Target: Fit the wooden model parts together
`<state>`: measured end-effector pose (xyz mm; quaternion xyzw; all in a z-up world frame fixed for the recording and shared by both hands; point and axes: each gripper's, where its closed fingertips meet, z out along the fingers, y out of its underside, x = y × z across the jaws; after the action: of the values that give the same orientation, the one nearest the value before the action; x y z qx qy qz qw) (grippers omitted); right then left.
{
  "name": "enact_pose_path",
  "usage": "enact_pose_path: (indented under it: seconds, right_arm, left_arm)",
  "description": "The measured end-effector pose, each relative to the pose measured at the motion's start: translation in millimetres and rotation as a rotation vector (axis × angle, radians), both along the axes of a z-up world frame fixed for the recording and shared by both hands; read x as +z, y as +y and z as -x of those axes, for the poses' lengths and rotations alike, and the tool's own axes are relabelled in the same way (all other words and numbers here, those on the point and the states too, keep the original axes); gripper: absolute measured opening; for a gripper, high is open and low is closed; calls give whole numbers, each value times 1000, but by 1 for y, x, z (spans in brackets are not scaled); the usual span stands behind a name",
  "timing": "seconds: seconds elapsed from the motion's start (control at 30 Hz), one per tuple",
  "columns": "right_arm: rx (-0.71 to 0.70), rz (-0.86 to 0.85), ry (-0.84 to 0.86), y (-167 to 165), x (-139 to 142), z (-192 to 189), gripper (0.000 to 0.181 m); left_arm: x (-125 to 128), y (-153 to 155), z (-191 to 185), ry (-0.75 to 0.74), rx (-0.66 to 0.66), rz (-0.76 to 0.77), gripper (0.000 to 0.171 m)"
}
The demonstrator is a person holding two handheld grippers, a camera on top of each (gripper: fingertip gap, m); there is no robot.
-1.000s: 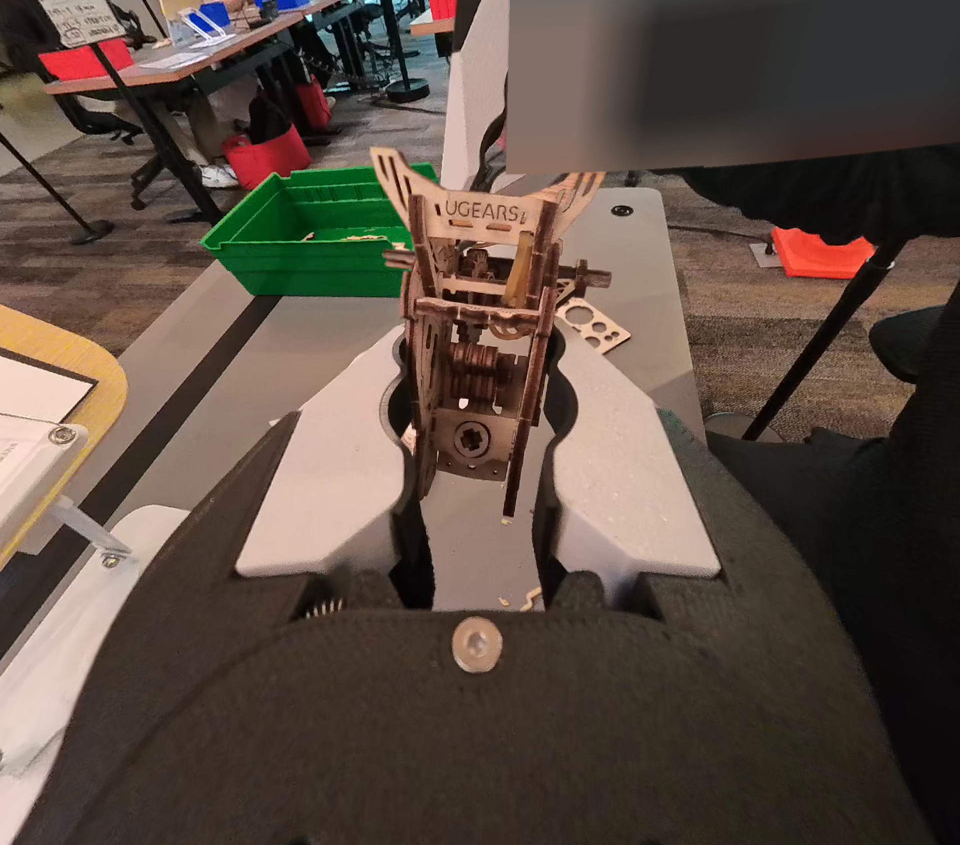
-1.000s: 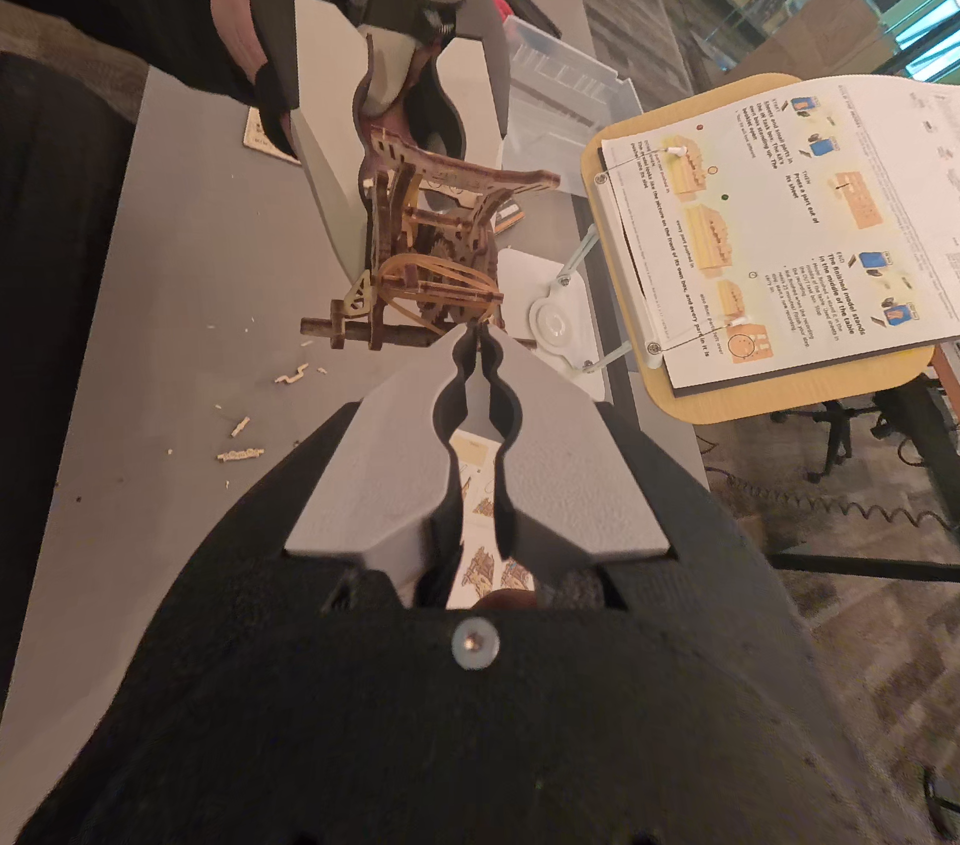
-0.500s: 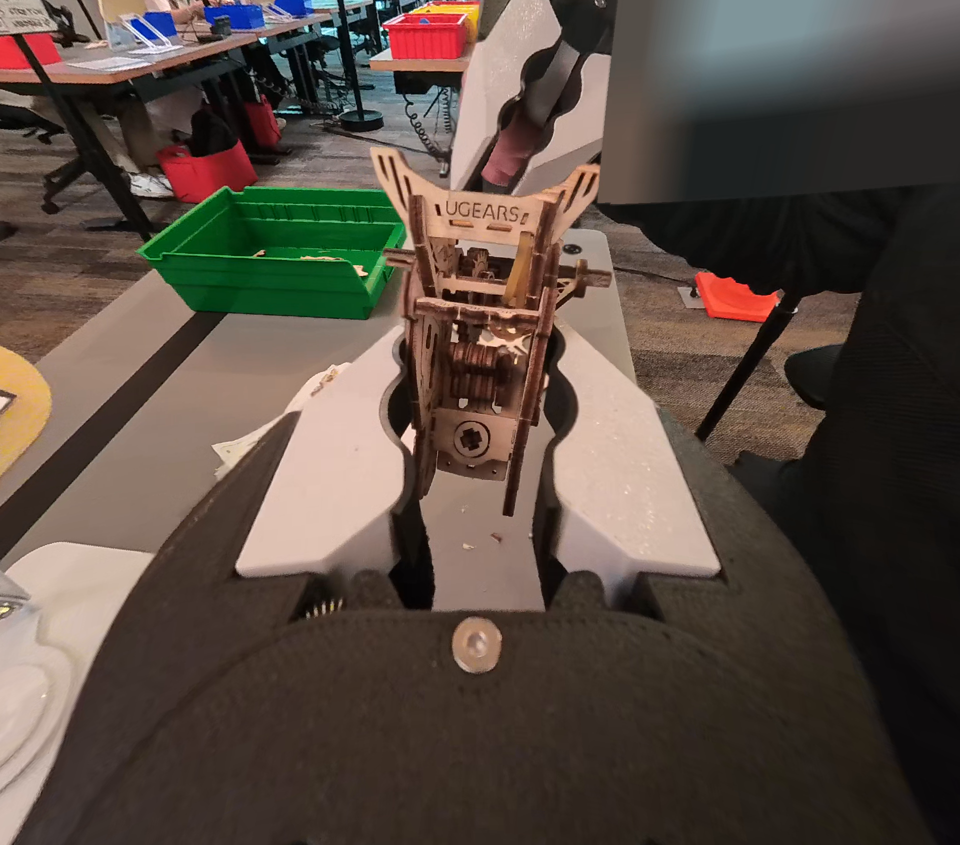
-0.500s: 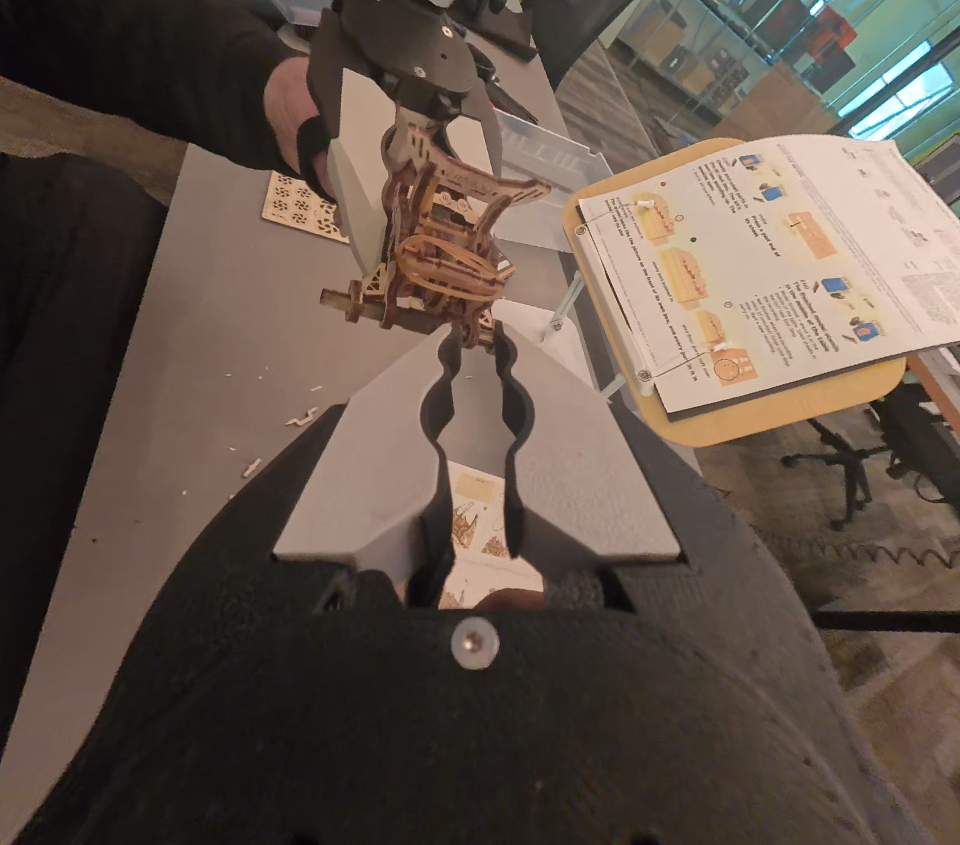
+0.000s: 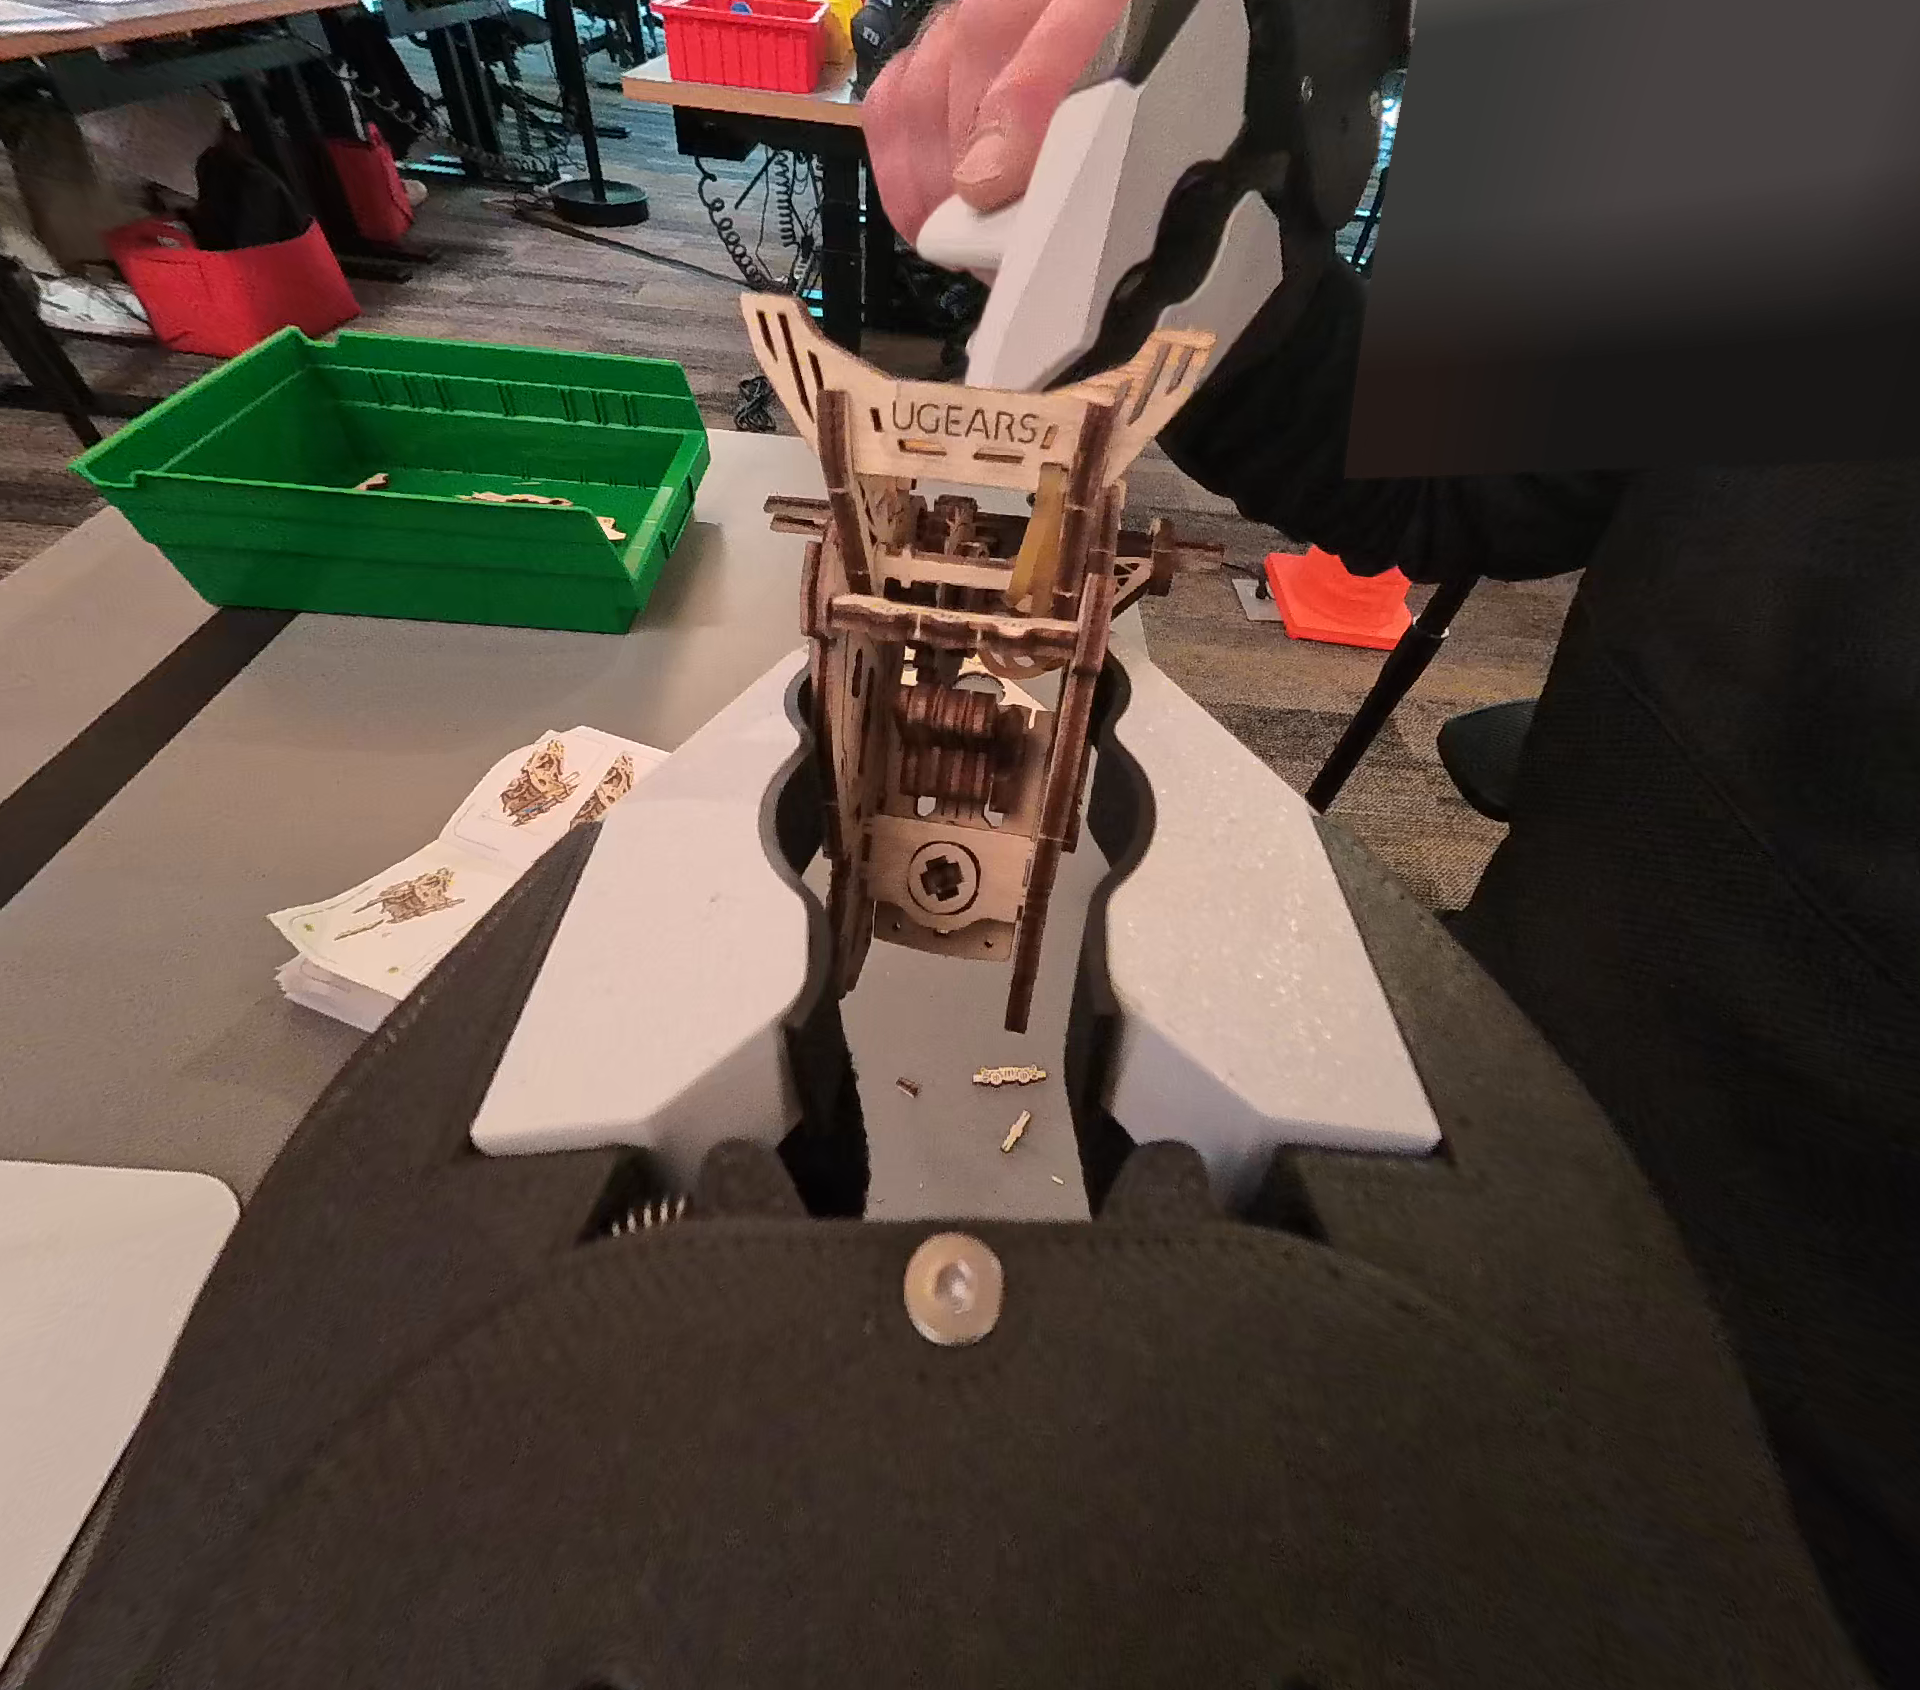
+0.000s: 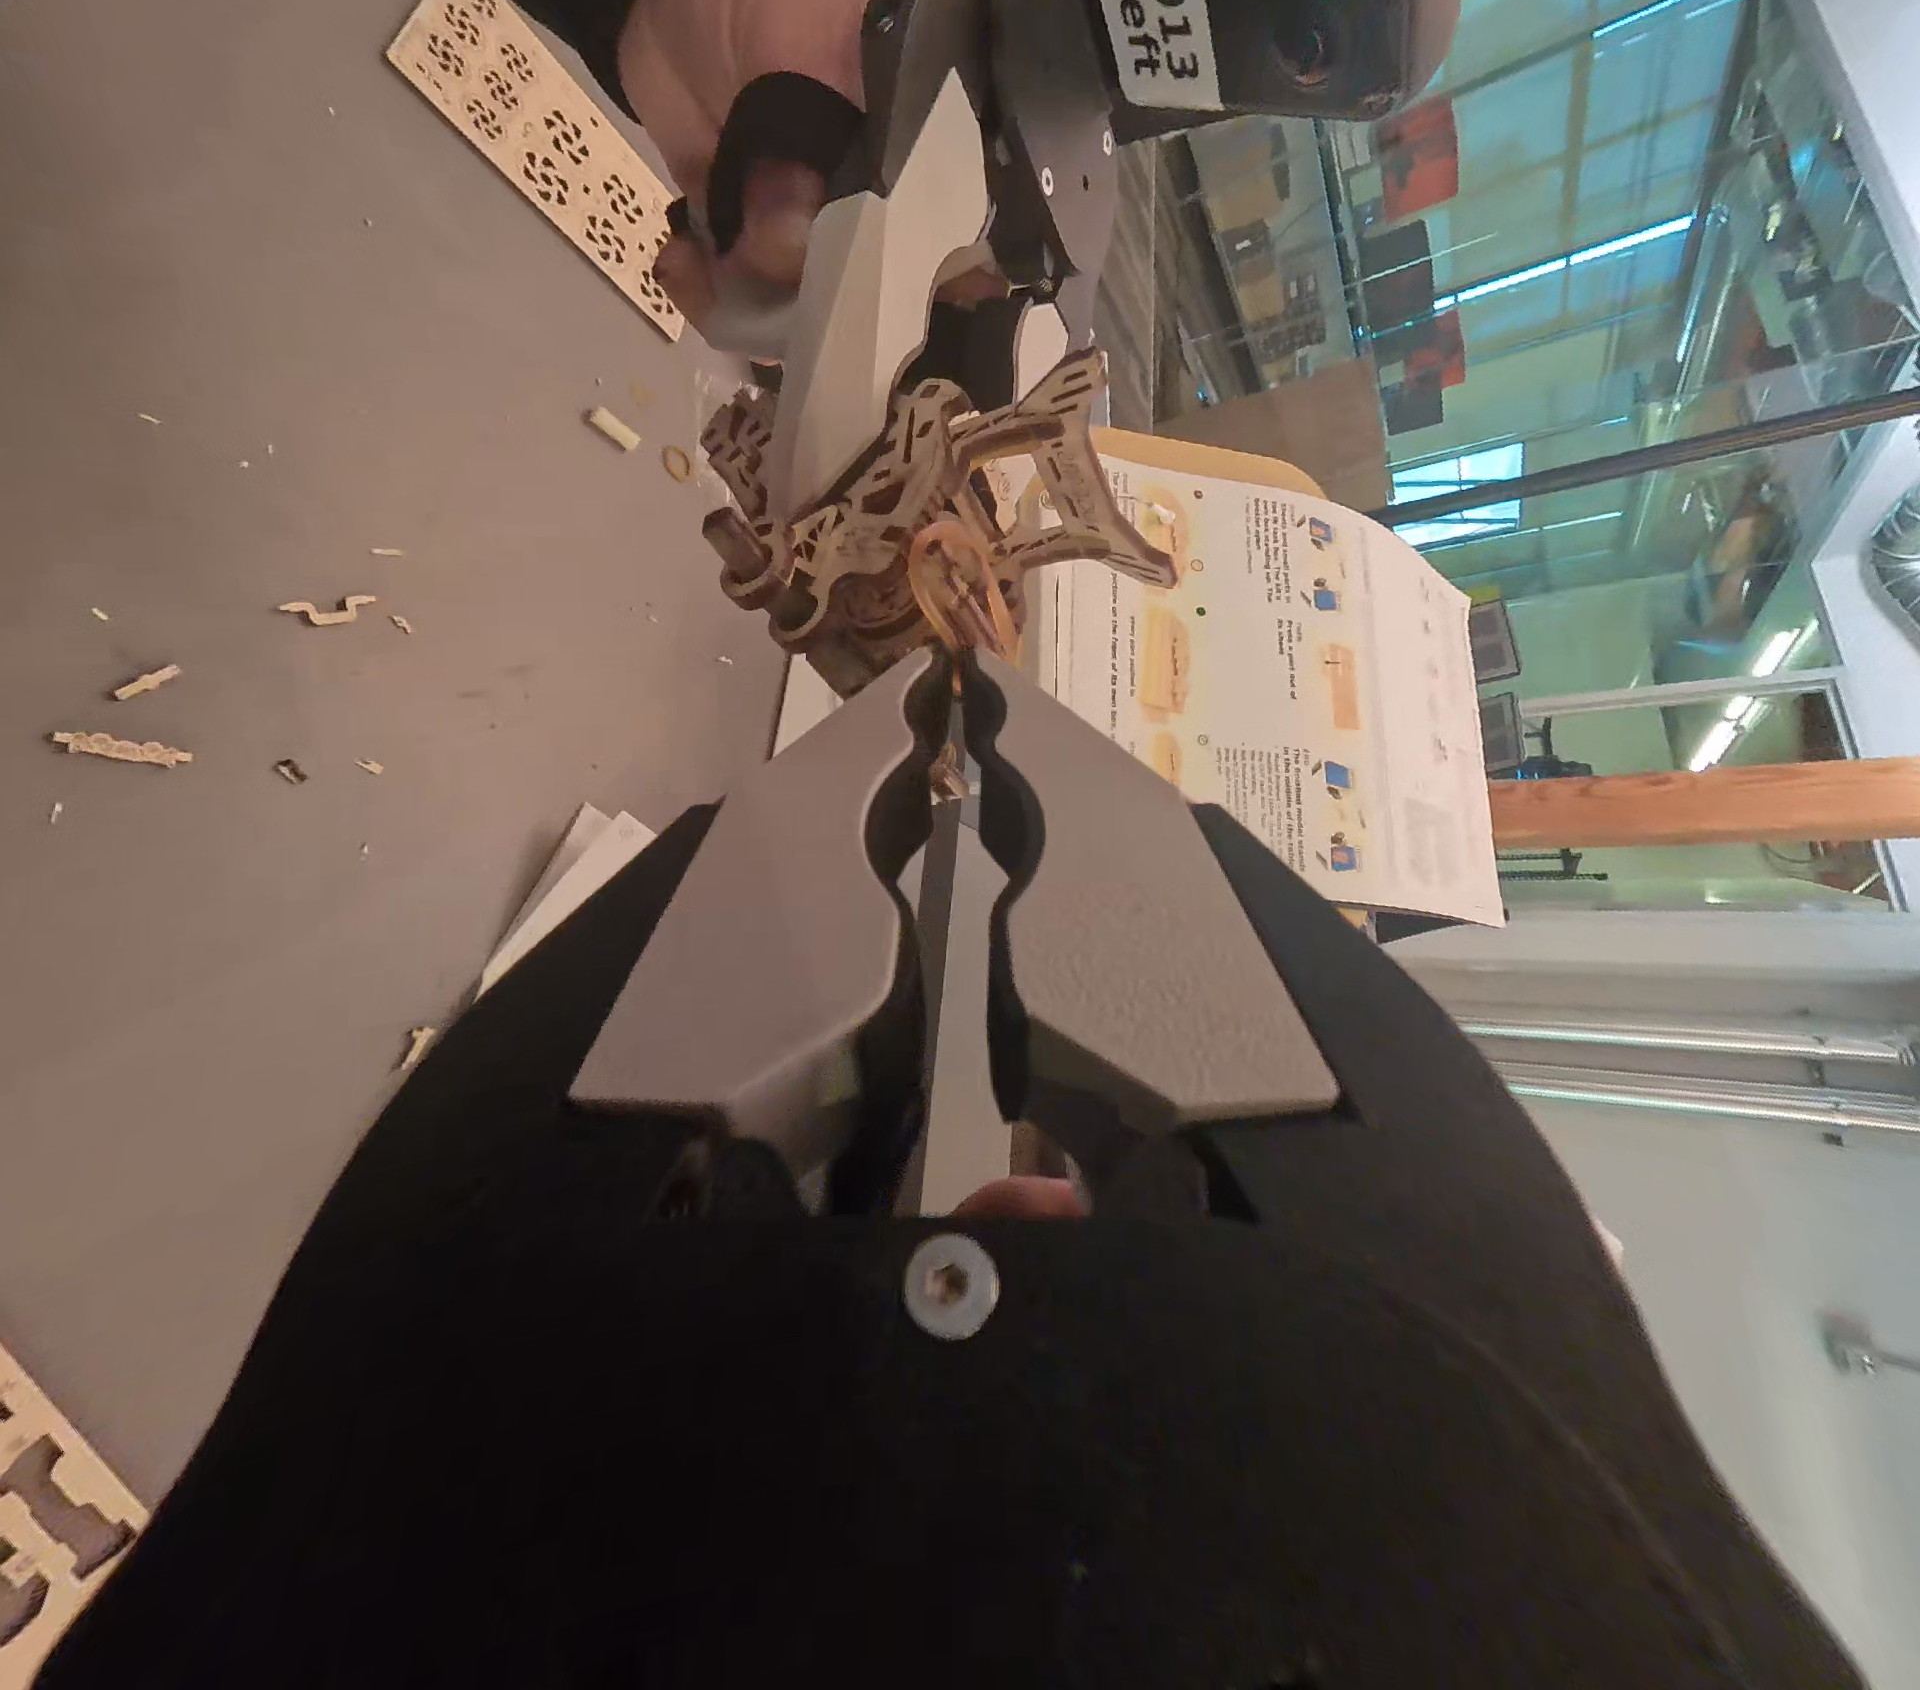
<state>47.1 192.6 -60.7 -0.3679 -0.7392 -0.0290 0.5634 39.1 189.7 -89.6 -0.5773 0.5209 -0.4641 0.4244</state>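
Observation:
The wooden model (image 5: 956, 601), a brown laser-cut mechanism with gears and a curved top piece, is held above the grey table (image 5: 364, 705). My left gripper (image 5: 961, 705) is shut on its lower side plates. In the right wrist view the model (image 6: 883, 518) is tilted in the left gripper (image 6: 935, 393), which a hand holds. A tan rubber band (image 6: 956, 591) loops off the model into my right gripper (image 6: 951, 684), whose fingers are pinched on it. In the left wrist view the right gripper (image 5: 1049, 362) comes down behind the model's top.
A green bin (image 5: 416, 539) with a few wooden bits stands at the table's far left. A picture booklet (image 5: 499, 830) lies near my left finger. Wood scraps (image 6: 125, 747) and a punched sheet (image 6: 540, 154) lie on the table. An instruction sheet (image 6: 1299, 705) sits on a round stand. The tips of both grippers are at nearly the same place.
The right gripper has rolled and closed from slightly open down onto the rubber band at the model. The left gripper has swung with the model still in it, and the right gripper now reaches its top.

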Motion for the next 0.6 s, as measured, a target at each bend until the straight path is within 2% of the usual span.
enact_pose_path:
  seconds: [0.13,0.23,0.4,0.6]
  right_arm:
    - [-31,46,40,2,0,-1,0]
    - [-63,151,88,4,0,-5,0]
    - [-101,482,183,2,0,-10,0]
    - [-141,812,281,1,-7,-14,0]
  left_arm:
    - [0,2,-1,-11,15,-7,46]
    - [2,5,0,-8,50,-49,46]
    - [2,8,-3,24,114,-177,46]
    - [1,13,-5,101,228,-429,46]
